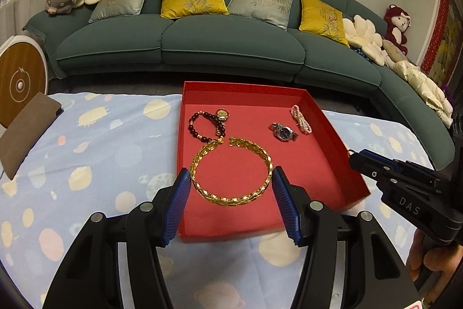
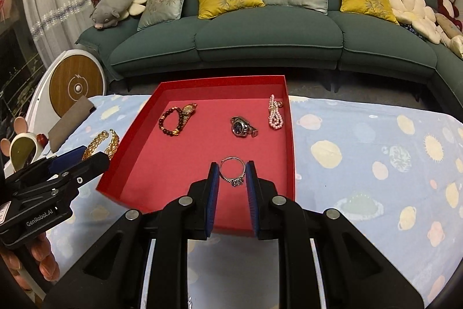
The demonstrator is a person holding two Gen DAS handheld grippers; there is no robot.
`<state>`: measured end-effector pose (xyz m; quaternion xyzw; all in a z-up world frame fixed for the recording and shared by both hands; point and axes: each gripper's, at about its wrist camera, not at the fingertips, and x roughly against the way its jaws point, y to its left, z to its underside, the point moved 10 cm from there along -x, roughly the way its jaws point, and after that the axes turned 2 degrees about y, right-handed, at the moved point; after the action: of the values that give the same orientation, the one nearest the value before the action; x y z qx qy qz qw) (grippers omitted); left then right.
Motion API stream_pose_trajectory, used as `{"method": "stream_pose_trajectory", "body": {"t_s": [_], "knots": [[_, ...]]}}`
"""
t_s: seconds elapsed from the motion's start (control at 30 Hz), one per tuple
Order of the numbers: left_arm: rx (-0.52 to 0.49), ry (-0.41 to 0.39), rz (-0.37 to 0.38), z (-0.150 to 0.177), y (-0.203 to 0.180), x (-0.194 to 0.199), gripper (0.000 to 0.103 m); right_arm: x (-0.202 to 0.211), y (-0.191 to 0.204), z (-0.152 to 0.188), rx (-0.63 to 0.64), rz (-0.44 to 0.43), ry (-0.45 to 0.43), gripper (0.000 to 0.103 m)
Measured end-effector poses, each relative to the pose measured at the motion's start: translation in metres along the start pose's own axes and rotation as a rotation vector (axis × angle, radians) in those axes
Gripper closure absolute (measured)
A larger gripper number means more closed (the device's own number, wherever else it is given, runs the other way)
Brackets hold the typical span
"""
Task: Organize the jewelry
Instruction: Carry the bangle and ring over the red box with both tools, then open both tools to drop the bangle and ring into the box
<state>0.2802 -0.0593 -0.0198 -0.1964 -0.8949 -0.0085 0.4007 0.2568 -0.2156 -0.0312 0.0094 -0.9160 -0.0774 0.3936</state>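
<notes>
- A counter (image 2: pixel 361 141) covered by a pale blue cloth printed with planets and suns carries everything.
- A shallow red cardboard tray (image 2: pixel 290 135) sits on the cloth.
- A flat brown rectangular pouch (image 2: pixel 69 120) lies well left of the tray.

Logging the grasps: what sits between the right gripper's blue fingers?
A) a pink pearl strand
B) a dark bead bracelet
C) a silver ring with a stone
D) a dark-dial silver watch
C: the silver ring with a stone sits between the right gripper pads, above the red tray.
</notes>
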Motion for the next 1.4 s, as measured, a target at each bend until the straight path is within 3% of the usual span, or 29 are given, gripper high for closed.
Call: {"method": "stream_pose_trajectory", "body": {"t_s": [0.23, 0.37, 0.87, 1.0, 1.2, 1.27, 1.4], "knots": [[0.013, 0.057, 0.005, -0.003, 0.008, -0.048, 0.048, -0.047, -0.009, -0.005, -0.015, 0.01, 0.046, 0.085], [-0.031, 0.074, -0.019, 0.002, 0.006, -0.063, 0.048, -0.065, -0.015, -0.001, -0.013, 0.024, 0.065, 0.085], [-0.077, 0.042, -0.031, 0.0, -0.001, -0.076, 0.047, -0.079, -0.021, -0.007, -0.003, 0.037, 0.053, 0.084], [-0.05, 0.027, -0.049, -0.005, 0.002, -0.07, 0.036, -0.074, -0.024, -0.008, -0.009, 0.039, 0.045, 0.083], [-0.018, -0.012, -0.049, -0.013, 0.011, -0.034, 0.036, -0.034, -0.027, -0.017, -0.008, 0.047, -0.002, 0.072], [-0.007, -0.023, -0.047, -0.013, 0.013, -0.018, 0.036, -0.013, -0.03, -0.017, -0.003, 0.06, -0.028, 0.063], [-0.011, -0.045, -0.05, -0.002, 0.014, 0.019, 0.036, 0.025, -0.035, -0.008, -0.028, 0.056, -0.051, 0.062]]}}
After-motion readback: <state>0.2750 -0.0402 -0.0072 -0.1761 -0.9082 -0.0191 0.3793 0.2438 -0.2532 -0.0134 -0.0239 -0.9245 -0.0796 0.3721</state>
